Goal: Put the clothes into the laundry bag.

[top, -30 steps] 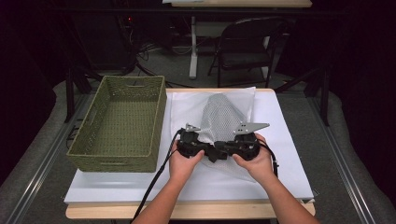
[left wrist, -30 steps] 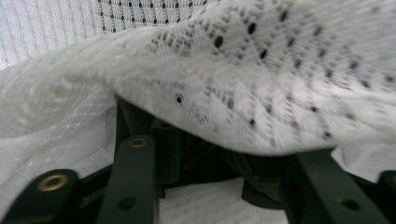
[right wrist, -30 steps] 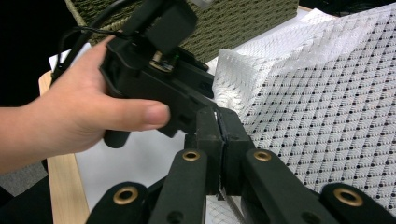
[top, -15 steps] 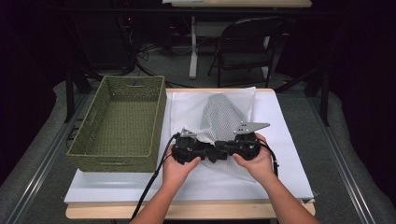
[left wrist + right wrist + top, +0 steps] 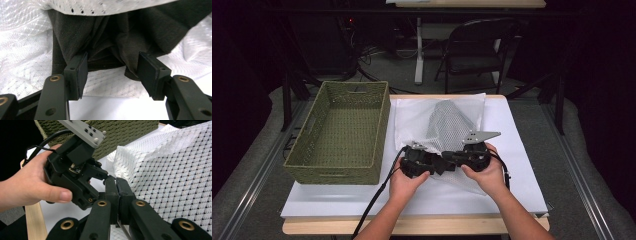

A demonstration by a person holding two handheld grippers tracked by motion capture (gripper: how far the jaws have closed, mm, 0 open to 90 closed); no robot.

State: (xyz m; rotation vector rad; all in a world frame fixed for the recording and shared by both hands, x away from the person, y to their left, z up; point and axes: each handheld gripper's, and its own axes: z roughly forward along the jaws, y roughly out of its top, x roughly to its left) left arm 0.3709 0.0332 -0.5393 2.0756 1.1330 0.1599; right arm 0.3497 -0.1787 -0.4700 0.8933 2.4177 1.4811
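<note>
The right gripper (image 5: 117, 192) has its jaws pressed together on the near edge of the white mesh laundry bag (image 5: 452, 125), pinching the netting so the mouth stays lifted; the left gripper (image 5: 112, 72) stands about half open, its jaws having just been opening, with the dark garment (image 5: 107, 37) lying between the pads but not pressed by them, which looks like a release after pushing the cloth into the bag's mouth; the bag itself lies at the middle of the table (image 5: 522, 165), its closed end toward twelve o'clock and its mouth toward six, at the person's hands; the green woven basket (image 5: 342, 132) sits at nine o'clock of the bag, just beside it, probably to receive the filled bag; the tabletop is white with a wooden rim at six o'clock; beyond it, at twelve o'clock, a dark room holds a black chair (image 5: 474, 50) and floor cables.
</note>
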